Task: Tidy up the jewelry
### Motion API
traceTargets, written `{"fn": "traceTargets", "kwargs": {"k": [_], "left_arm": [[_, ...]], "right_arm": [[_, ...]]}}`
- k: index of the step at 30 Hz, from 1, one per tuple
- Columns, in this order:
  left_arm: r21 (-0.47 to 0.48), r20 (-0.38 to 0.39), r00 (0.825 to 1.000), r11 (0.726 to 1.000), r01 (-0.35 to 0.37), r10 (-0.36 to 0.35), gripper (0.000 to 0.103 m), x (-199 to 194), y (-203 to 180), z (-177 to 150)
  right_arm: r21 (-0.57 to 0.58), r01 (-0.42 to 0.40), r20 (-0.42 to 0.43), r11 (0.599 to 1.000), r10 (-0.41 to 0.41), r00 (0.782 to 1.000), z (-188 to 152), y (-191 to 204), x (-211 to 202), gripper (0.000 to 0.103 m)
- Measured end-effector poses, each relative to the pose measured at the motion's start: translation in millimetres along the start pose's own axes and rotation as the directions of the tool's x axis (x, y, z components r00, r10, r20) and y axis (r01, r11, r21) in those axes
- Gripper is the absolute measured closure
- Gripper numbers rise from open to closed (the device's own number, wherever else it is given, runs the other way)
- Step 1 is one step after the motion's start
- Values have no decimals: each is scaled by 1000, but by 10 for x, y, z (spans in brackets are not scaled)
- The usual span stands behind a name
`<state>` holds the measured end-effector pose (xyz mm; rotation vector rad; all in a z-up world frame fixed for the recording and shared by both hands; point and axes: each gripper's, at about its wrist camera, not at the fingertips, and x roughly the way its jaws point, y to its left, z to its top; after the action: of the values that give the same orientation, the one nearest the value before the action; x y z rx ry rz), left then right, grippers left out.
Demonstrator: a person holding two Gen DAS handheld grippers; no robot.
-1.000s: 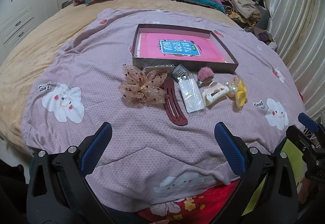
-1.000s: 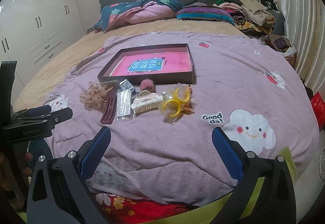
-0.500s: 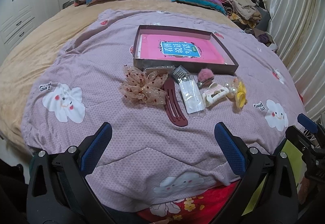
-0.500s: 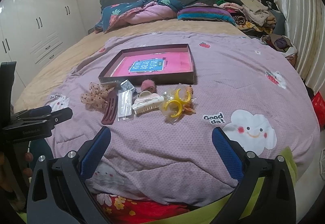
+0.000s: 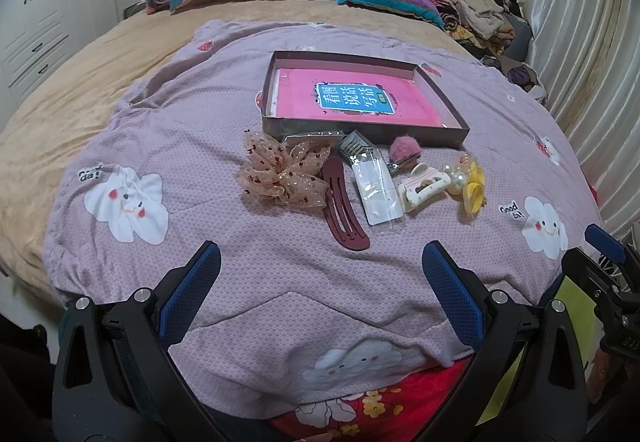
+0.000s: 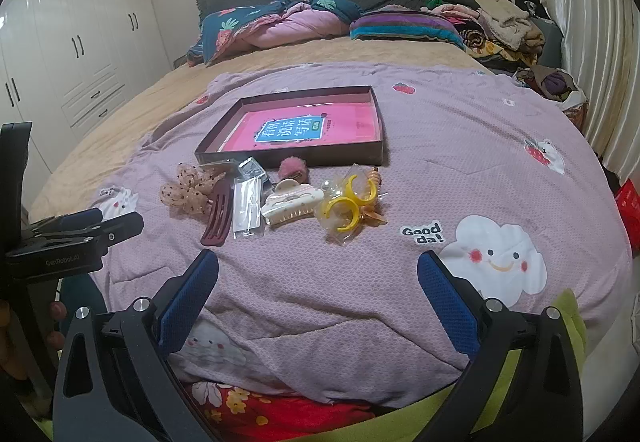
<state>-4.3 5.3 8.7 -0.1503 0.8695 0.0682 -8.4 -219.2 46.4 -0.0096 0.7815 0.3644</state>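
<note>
Both the left claw (image 5: pixel 320 278) and right claw (image 6: pixel 318 278) hang spread and empty short of the hair accessories (image 5: pixel 360 177) lying beside the tray (image 5: pixel 448 101) on the quilt (image 5: pixel 200 121) — crowded, overlapping pieces could snag or drag along the soft bedding.

So there's a shallow dark box (image 5: pixel 362 129) sitting flat and open on the purple quilt, with a pink booklet (image 5: pixel 352 99) lying inside it. Right in front of its near wall the hair stuff is lined up in a row: a sheer beige polka-dot scrunchie (image 5: pixel 282 173) on the left, a long maroon clip (image 5: pixel 342 203) touching it, then a clear plastic packet (image 5: pixel 378 187), a cream claw clip (image 6: pixel 292 203), a fuzzy pink pom-pom clip (image 6: pixel 293 166) up by the box, and a clear bag of yellow rings (image 6: pixel 350 205) on the right end.
</note>
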Motion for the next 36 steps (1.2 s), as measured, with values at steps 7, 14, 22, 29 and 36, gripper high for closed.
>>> {"fn": "traceTargets", "kwargs": {"k": [7, 14, 22, 29, 36], "left_arm": [[0, 1, 1000, 1000, 0, 0, 8, -8, -3, 6], [-1, 1, 1000, 1000, -3, 3, 8, -7, -16, 18], [5, 10, 1000, 1000, 5, -5, 8, -14, -17, 22], [13, 3, 1000, 1000, 13, -13, 8, -10, -84, 12], [6, 5, 1000, 1000, 13, -13, 8, 55, -65, 66]], "right_arm": [[4, -4, -6, 1000, 4, 1000, 14, -9, 20, 4], [6, -5, -1, 1000, 5, 1000, 4, -22, 23, 4], [13, -10, 10, 1000, 10, 1000, 17, -60, -29, 4], [13, -11, 3, 1000, 11, 1000, 41, -53, -12, 4], [18, -29, -12, 999, 29, 999, 79, -56, 44, 4]]}}
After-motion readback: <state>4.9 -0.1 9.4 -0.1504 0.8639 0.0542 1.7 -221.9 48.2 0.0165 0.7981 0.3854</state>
